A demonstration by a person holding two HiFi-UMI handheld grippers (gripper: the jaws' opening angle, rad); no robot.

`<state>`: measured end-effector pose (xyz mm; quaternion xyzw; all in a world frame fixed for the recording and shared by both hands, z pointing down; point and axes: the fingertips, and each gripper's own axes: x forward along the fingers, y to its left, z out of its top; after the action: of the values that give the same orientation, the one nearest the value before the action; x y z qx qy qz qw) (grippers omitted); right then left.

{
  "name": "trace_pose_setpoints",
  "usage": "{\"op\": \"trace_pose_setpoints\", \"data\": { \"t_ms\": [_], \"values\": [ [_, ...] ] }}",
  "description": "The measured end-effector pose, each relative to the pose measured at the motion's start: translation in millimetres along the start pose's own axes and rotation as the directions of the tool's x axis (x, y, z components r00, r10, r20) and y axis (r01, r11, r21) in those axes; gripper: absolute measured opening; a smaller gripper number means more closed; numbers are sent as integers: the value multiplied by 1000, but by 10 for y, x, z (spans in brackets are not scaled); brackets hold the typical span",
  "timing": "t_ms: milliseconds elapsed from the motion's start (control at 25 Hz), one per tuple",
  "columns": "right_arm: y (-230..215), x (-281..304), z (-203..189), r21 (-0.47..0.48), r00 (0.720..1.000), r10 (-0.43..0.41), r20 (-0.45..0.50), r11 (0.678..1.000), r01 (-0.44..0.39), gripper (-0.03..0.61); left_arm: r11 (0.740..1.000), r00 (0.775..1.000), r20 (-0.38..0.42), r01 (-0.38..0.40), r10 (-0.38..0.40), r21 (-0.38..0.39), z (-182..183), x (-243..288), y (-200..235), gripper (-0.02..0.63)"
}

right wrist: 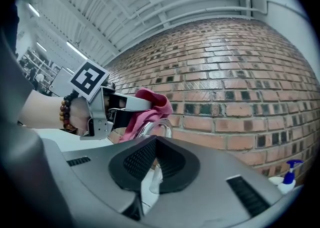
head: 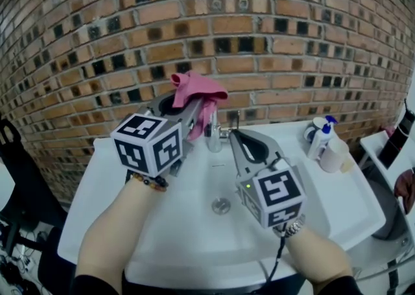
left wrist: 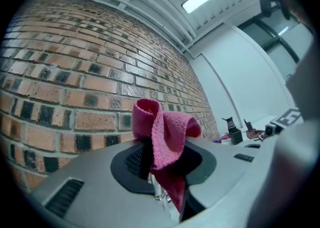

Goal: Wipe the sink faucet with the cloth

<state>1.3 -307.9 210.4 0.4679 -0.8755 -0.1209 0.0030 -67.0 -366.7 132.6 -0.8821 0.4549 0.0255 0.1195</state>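
Cloth [head: 198, 89] sat pinched in my left gripper [head: 200, 109] mid-frame, right gripper [head: 235, 135] closed empty; dragging over the faucet [head: 213, 137] could tug it loose.

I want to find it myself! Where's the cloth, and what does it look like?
Look at the white sink under the brick wall. By its shiny faucet, the left tool grips the cloth. It's pink and floppy; everything near it is grey or shiny.
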Motion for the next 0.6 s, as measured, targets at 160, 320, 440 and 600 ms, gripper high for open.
{"op": "trace_pose_setpoints", "data": {
  "t_ms": [160,320,440,600],
  "values": [
    [-18,8,-39,4,1000,2,-20,1000,-2,11,1000,1000,-7,-17,18,16,4,93,102,103],
    [-73,20,-12,5,1000,-11,14,1000,11,11,999,999,-13,-37,37,14,-25,193,218,101],
    [-70,32,-12,8,1000,-5,20,1000,5,11,999,998,-18,-53,53,6,-80,264,307,101],
    [-61,36,-48,5,1000,-5,-14,1000,5,11,998,997,-41,-68,68,-1,-210,368,414,100]
  ]
}}
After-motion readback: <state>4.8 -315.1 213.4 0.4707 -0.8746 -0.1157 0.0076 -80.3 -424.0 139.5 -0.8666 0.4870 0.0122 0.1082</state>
